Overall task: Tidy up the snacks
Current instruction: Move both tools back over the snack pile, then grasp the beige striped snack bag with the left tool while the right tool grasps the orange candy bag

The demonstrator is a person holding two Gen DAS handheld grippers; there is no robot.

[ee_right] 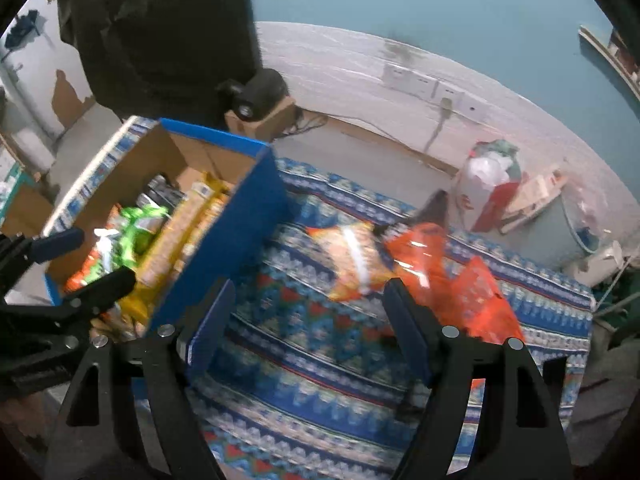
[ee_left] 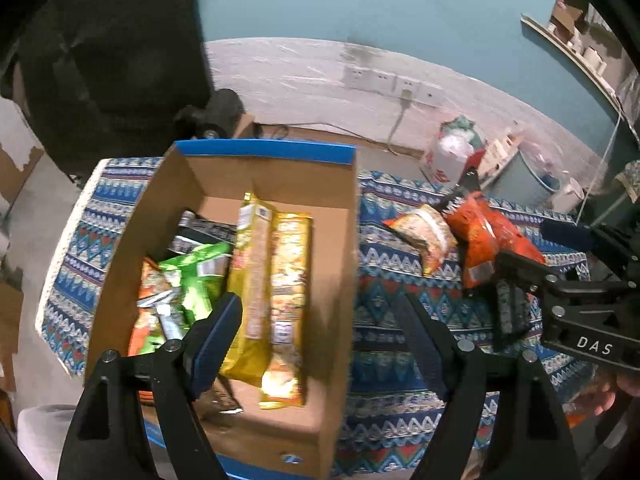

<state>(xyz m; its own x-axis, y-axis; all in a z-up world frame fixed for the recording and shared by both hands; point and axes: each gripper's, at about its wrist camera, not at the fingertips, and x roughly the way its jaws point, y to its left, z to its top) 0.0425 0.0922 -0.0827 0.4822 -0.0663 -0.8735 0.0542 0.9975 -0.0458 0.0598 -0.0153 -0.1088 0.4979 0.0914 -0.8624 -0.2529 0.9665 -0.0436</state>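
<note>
Right gripper (ee_right: 308,316), fingers spread, hovers near orange snack bag (ee_right: 448,280).

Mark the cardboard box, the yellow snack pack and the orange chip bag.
cardboard box (ee_left: 340,240), left wrist view, right inner wall.
yellow snack pack (ee_left: 256,280), left wrist view, mid face.
orange chip bag (ee_right: 476,292), right wrist view, mid body.

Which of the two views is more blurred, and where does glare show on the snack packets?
Right wrist view: more blurred, cardboard box and orange packet smeared. Left wrist view: sharper, glare on the gold packet in the box; both bend the wall line.
</note>
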